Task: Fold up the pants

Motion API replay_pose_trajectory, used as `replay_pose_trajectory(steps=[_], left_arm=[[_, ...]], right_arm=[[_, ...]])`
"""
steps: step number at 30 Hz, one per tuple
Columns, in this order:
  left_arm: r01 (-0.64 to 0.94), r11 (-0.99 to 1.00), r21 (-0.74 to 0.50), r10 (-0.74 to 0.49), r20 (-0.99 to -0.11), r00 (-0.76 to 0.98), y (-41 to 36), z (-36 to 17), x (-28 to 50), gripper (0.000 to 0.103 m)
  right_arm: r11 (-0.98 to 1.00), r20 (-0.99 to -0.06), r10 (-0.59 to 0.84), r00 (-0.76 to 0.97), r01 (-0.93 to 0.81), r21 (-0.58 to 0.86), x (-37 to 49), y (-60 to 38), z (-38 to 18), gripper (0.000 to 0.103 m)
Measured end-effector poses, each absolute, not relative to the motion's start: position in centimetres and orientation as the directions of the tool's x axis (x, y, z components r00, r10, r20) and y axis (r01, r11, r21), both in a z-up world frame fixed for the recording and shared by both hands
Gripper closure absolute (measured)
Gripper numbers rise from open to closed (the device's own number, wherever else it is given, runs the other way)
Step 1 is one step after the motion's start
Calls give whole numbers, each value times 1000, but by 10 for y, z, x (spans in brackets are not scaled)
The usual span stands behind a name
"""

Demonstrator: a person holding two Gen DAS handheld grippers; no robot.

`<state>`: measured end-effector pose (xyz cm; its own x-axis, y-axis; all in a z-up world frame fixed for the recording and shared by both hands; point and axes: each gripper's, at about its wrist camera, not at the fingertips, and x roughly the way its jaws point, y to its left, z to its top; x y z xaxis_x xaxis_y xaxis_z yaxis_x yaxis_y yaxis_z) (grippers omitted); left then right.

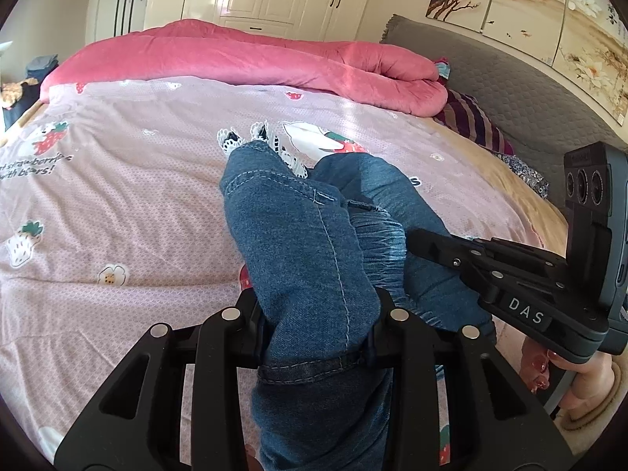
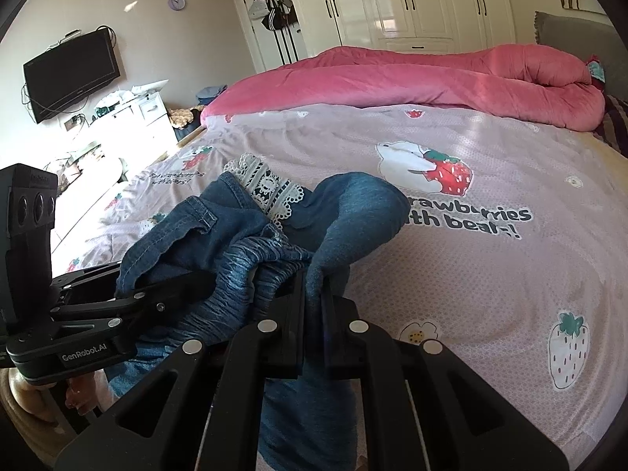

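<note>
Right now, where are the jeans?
The jeans hang bunched at the near edge of the bed, clamped between the left gripper and right gripper, below the pink quilt.

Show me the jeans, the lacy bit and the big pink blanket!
jeans (image 1: 298, 243), left wrist view, on the denim leg beside the seam.
lacy bit (image 2: 271, 190), right wrist view, on the white trim.
pink blanket (image 2: 392, 82), right wrist view, on its folded top.
</note>
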<state>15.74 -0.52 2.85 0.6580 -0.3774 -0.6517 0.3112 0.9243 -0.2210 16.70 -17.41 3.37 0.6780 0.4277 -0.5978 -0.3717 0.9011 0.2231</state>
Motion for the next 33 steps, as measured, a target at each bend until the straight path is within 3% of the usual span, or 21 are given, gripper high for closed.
replay_pose_trajectory(steps=[33], left_arm=[[254, 946, -204, -320, -716, 620, -9, -4, 205, 77]], right_arm=[[943, -716, 327, 617, -257, 209, 226, -189, -9, 97]])
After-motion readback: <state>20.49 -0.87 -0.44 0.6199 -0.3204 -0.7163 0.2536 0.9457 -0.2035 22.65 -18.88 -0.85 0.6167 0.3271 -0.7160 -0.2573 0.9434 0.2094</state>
